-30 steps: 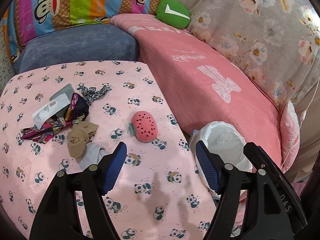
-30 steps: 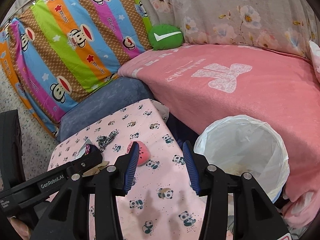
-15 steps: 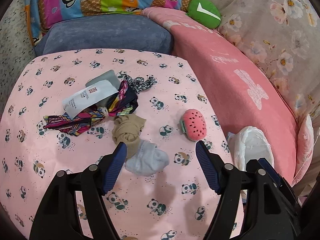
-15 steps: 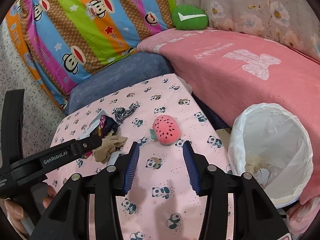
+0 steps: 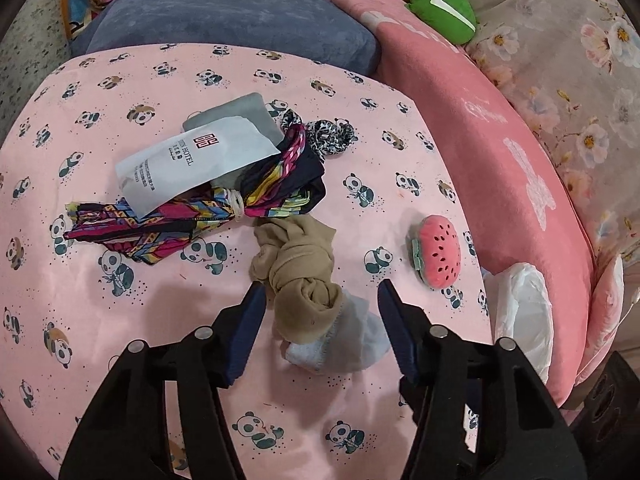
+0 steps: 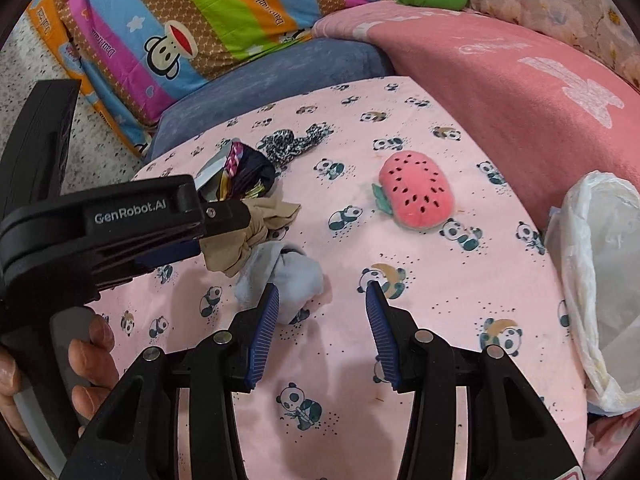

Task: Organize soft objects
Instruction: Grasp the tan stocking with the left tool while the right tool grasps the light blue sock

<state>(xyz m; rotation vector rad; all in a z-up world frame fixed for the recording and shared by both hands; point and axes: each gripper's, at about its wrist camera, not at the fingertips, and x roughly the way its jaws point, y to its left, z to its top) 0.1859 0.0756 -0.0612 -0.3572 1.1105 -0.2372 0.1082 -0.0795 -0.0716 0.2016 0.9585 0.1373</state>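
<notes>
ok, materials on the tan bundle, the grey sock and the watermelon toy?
Tan bundle: looks like thin nylon hosiery, slightly sheer, knotted into a roll. Grey sock: probably cotton knit, matte, with a ribbed cuff edge. Watermelon toy: plush, fuzzy pink pile with dark seed marks and a green felt-like rim.

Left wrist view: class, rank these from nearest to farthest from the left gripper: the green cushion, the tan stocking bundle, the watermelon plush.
1. Tan stocking bundle: between the open fingers of the left gripper.
2. Watermelon plush: ahead, to the right, on the panda cloth.
3. Green cushion: far back, on the pink blanket.
</notes>
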